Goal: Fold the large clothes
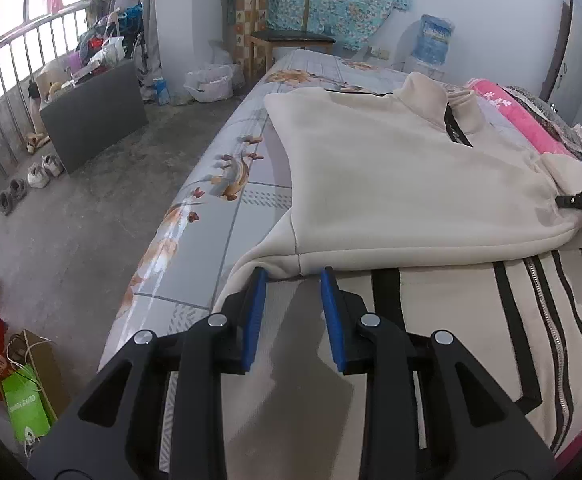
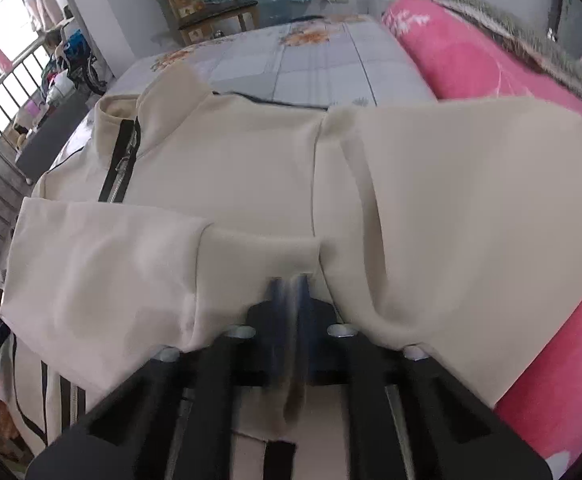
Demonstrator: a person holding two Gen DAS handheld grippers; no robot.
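Grippers sit nearest in both views. Left gripper (image 1: pixel 293 276) has its jaws partly spread at the jacket (image 1: pixel 391 184) fold edge; whether it pinches cloth cannot be told. Right gripper (image 2: pixel 289 284) has its jaws pressed together, pinching cream fabric. Step in hand, by judgement: folding sleeve or side panels inward. Next move calls for laying the pinched layer flat, then releasing. Jacket lies on the bed (image 1: pixel 211 216), long axis 6 to 12 o'clock, collar (image 2: pixel 131 120) toward 12.
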